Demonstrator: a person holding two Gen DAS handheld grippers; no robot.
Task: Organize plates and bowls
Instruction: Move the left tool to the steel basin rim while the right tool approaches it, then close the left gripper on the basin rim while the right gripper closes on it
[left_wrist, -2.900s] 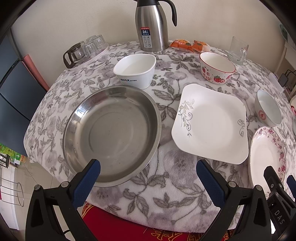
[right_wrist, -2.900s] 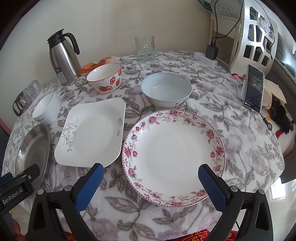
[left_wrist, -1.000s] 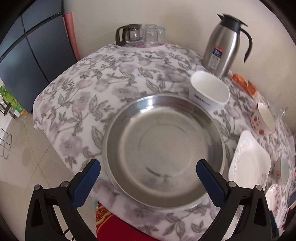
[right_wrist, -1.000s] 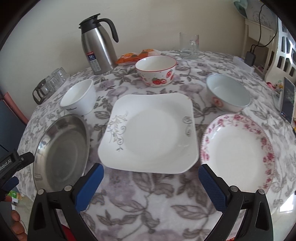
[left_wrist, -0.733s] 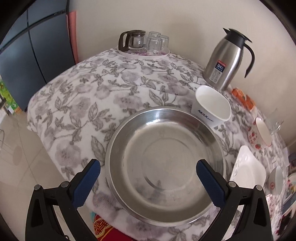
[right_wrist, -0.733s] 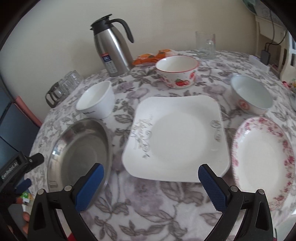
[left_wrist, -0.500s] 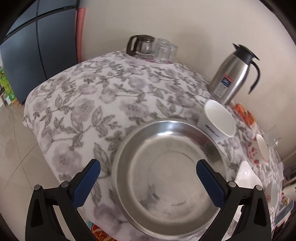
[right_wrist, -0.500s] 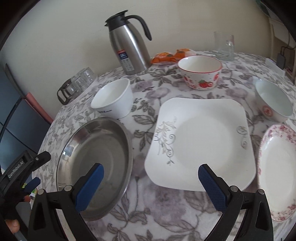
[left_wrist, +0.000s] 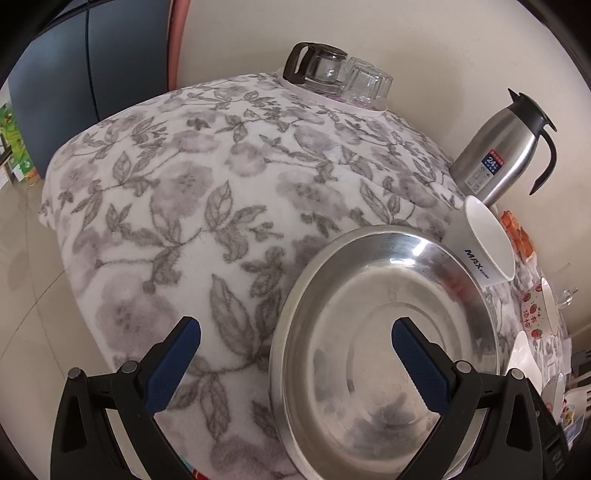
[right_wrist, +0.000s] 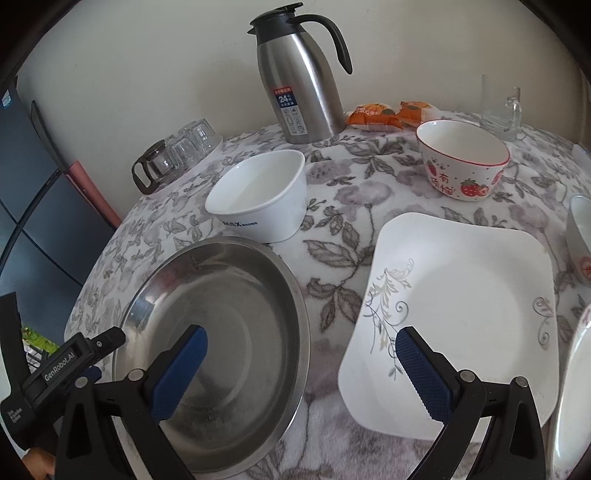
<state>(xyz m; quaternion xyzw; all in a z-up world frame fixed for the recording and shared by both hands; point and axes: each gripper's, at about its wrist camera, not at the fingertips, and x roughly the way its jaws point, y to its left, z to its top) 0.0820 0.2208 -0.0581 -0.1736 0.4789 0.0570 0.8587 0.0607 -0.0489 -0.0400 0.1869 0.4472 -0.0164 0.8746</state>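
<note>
Steel basin (left_wrist: 384, 350) sits at the near left edge of the tabletop (left_wrist: 192, 206), just beside the white square bowl (right_wrist: 258, 199), with the square plate (right_wrist: 461, 314) to its right. I judge the basin light, stiff and slippery on its polished wall, so the thin rolled rim is the only sound place to take hold; the ceramic pieces look heavier and liable to chip, and their edges lie low on the soft cloth. My left gripper (left_wrist: 295, 354) hovers low over the basin's left rim, fingers spread wide and holding nothing, one on the cloth side and one over the basin's interior. My right gripper (right_wrist: 301, 363) hangs above the gap between basin and square plate, fingers likewise wide apart and empty. The strawberry bowl (right_wrist: 463, 166) stands further back, well apart from both. Whether the left fingers touch the rim I cannot tell. No piece is stacked yet.
</note>
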